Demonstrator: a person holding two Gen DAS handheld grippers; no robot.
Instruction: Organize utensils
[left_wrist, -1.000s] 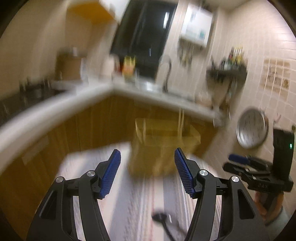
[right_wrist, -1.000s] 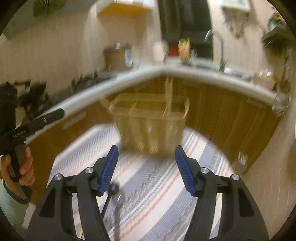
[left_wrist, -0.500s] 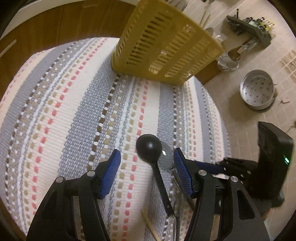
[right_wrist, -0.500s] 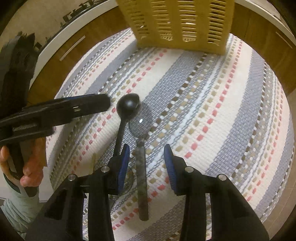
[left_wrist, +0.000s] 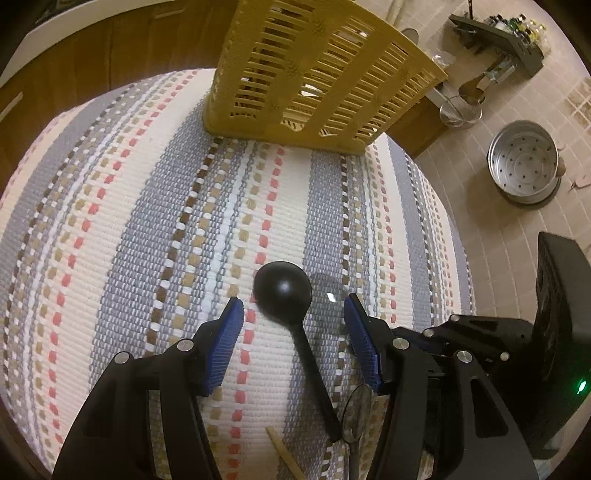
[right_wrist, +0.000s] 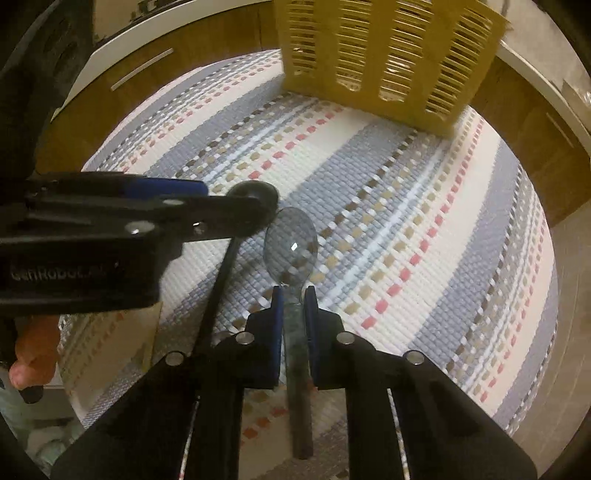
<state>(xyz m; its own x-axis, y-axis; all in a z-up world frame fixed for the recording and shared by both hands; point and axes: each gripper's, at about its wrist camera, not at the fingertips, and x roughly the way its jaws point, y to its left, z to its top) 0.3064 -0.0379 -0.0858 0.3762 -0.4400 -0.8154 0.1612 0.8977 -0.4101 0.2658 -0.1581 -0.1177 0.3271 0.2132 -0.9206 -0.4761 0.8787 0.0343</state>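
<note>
Clamping down, the right tool (right_wrist: 294, 295) is pinched on the clear spoon's (right_wrist: 291, 245) neck on the striped mat (left_wrist: 129, 229). Left tool (left_wrist: 291, 317) is spread loose around the black ladle (left_wrist: 282, 291), not touching. Yellow basket (left_wrist: 317, 74) sits at the mat's far end.

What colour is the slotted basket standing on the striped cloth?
The basket is yellow. It shows best in the left wrist view.
</note>
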